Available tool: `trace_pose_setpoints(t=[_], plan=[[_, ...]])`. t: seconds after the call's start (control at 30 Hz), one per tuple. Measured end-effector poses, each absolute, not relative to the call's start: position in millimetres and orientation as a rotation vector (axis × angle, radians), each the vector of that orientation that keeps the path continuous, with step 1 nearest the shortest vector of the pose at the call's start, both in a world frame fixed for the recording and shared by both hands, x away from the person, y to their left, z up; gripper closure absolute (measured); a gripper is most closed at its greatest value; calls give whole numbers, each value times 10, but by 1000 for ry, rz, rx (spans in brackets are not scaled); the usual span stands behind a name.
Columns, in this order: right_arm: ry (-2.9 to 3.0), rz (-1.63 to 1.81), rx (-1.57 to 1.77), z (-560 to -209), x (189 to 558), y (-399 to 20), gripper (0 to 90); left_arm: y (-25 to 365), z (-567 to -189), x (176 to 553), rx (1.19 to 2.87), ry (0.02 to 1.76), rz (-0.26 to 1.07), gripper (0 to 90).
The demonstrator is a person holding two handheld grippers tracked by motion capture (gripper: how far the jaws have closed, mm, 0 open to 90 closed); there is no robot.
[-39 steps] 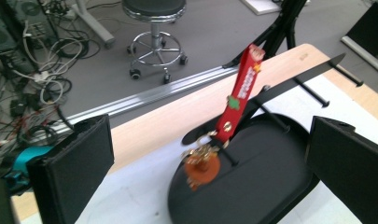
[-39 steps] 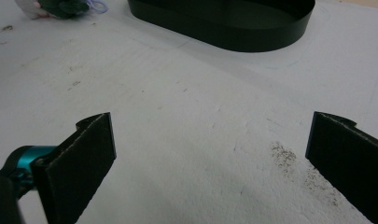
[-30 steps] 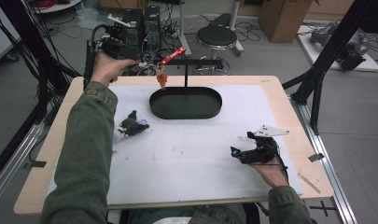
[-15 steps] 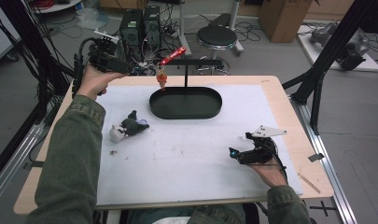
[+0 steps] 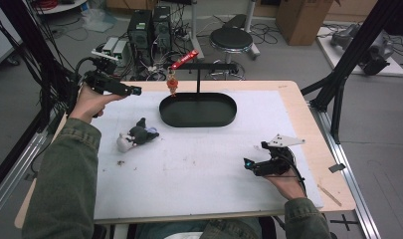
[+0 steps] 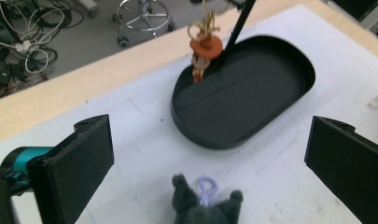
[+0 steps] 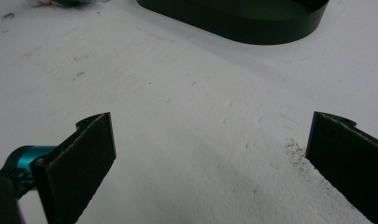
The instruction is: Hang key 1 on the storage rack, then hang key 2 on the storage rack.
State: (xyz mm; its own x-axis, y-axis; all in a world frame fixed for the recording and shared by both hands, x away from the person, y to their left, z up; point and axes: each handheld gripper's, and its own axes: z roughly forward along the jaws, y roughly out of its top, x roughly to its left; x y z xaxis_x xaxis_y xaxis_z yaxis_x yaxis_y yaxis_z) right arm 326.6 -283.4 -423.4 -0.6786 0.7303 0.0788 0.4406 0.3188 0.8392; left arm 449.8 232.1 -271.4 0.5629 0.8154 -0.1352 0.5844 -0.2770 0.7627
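The left tool (image 5: 135, 91) is hovering with its jaws spread wide and holding nothing, raised over the far left corner of the white-covered wooden surface (image 5: 199, 164). In the left gripper view it is looking down past the small dark grey plush keychain with a pale lilac loop (image 6: 203, 205), which is lying on the white cover just below the gap between the jaws, short of the tray. The same plush (image 5: 137, 135) is resting left of the black oval metal tray (image 5: 198, 109), near it but not touching. From the thin black T-shaped stand rising out of that tray, an orange figurine charm on a gold ring (image 6: 203, 49) is hanging over the tray's near-left rim, beside a red strap tag (image 5: 184, 59). The right tool (image 5: 249, 164) is lying low near the front right of the surface, jaws likewise wide apart and empty.

The work in hand appears to be hanging the plush on the stand. The likely trouble: closing on the soft body rather than near the loop would leave the loop hard to thread, and lifting towards the bar could knock the hanging charm or tip the light stand.
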Motion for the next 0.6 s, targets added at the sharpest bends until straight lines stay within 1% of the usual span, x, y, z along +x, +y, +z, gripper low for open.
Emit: trace_pose_setpoints(t=[0.3, 0.6], plan=[[2278, 1304, 1037, -4230, 3279, -2815, 5, 2383, -2922, 4251, 2026, 1094, 348, 17], [2285, 1300, 1036, -4231, 3278, -2800, 5, 2394, -3128, 4112, 2074, 1067, 321, 17]])
